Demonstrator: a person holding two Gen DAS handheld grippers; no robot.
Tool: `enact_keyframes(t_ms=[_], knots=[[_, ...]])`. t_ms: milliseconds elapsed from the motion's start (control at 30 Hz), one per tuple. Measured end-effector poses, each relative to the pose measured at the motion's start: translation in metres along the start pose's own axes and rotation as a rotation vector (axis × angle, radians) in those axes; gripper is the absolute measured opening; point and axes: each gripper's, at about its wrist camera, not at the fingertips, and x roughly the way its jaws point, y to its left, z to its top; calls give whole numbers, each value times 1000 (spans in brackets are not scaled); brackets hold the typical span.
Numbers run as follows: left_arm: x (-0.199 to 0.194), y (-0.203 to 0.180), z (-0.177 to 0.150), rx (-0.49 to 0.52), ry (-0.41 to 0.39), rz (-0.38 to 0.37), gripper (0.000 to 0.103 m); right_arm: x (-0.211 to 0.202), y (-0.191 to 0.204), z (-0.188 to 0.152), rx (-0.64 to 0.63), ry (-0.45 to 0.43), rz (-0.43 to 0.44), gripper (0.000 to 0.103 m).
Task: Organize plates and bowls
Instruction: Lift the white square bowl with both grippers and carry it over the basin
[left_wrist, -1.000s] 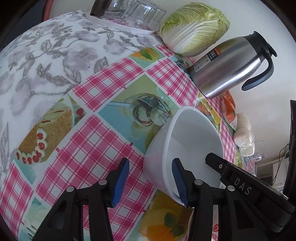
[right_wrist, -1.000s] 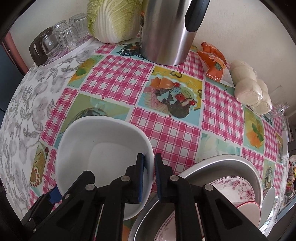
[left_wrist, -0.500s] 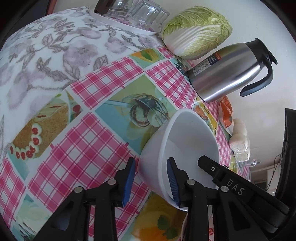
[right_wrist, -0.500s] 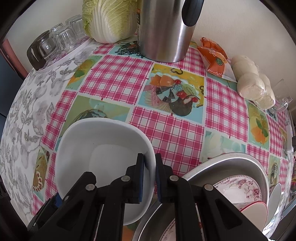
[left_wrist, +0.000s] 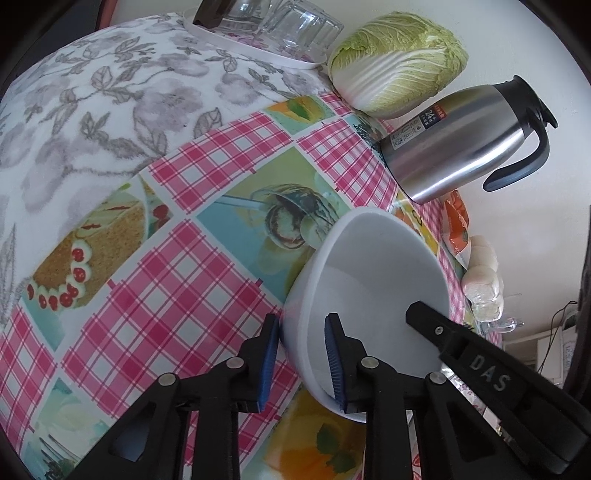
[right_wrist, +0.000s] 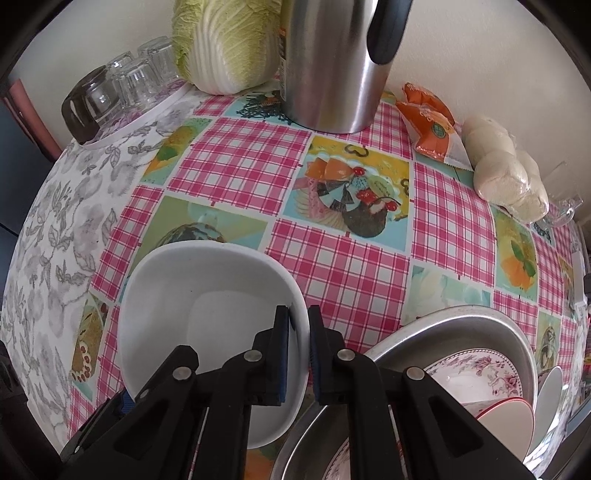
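White bowl (right_wrist: 207, 321), rim between both claws: right claw (right_wrist: 298, 332), left claw (left_wrist: 301, 354)

Left wrist view: low, close over tablecloth (left_wrist: 177, 295), rolled sideways, facing back wall; white bowl (left_wrist: 369, 295) lower centre, thermos jug (left_wrist: 454, 147) upper right. Right wrist view: higher, level, looking down table toward same wall; metal basin (right_wrist: 461, 325) lower right. Shared: bowl, jug, napa cabbage (right_wrist: 225, 40), upturned glasses (right_wrist: 125, 85).

White bowl (right_wrist: 207, 317), tilted, clamped above checked tablecloth (right_wrist: 332, 266)
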Motion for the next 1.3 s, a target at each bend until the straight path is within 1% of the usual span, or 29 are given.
enact_keyframes(t_ms=[100, 200, 333, 567, 667, 1067, 1300], knots=[[-4, 1, 0, -1, -4, -13, 28, -7, 3, 1, -14, -11, 2, 9], [-13, -4, -1, 19, -23, -8, 28, -15, 4, 1, -18, -26, 11, 9], [-27, -9, 0, 36, -44, -20, 27, -30, 3, 2, -18, -50, 22, 9], [-59, -26, 0, 82, -114, -9, 27, -61, 1, -1, -28, -98, 53, 9], [-72, -33, -2, 102, -138, -19, 27, -75, -2, -2, -28, -124, 69, 9], [-116, -75, -15, 211, -215, -66, 28, -129, -35, -13, 14, -208, 117, 9], [-126, -103, -30, 291, -234, -78, 28, -152, -64, -24, 60, -243, 136, 9]])
